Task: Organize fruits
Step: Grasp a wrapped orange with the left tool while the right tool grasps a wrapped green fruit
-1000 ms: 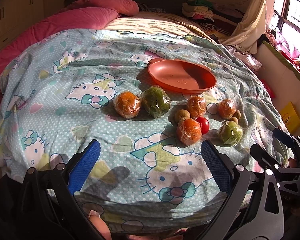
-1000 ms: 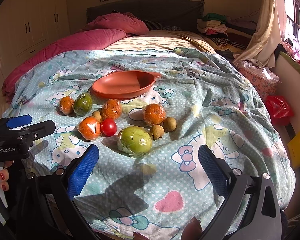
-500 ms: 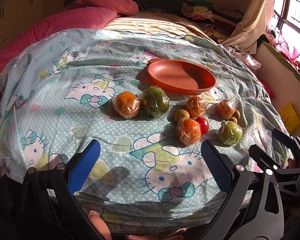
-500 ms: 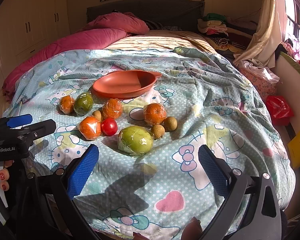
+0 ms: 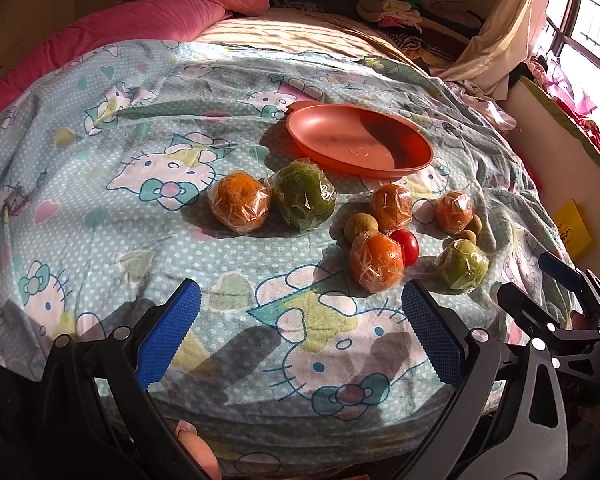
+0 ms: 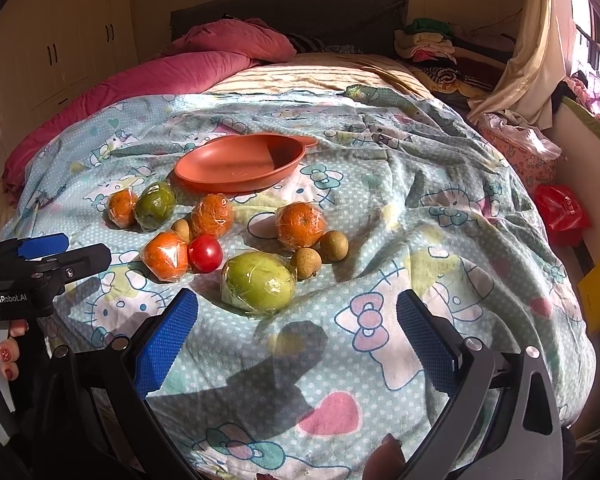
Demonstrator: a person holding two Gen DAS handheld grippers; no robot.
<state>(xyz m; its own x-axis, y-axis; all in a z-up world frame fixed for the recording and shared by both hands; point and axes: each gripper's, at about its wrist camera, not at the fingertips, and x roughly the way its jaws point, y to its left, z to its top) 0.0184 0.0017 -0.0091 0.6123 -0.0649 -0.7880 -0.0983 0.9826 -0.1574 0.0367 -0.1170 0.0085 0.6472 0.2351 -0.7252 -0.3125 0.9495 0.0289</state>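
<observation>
Orange plate (image 6: 240,164) holds no fruit; left claw (image 5: 300,336) and right claw (image 6: 296,340) gape apart.

Strong sunlight from the window (image 5: 580,36) at far right, both views bright and warm. Hard dark shadows of the left tool (image 5: 300,332) and right tool (image 6: 298,340) fall on the bedspread (image 5: 100,220) near the cameras. Fruit wrap shows small glare spots; window panes blown out. Far left wardrobe (image 6: 60,48) side dim. Heavy fisheye bending, black vignette in corners. Centre sharp, edges slightly soft.
</observation>
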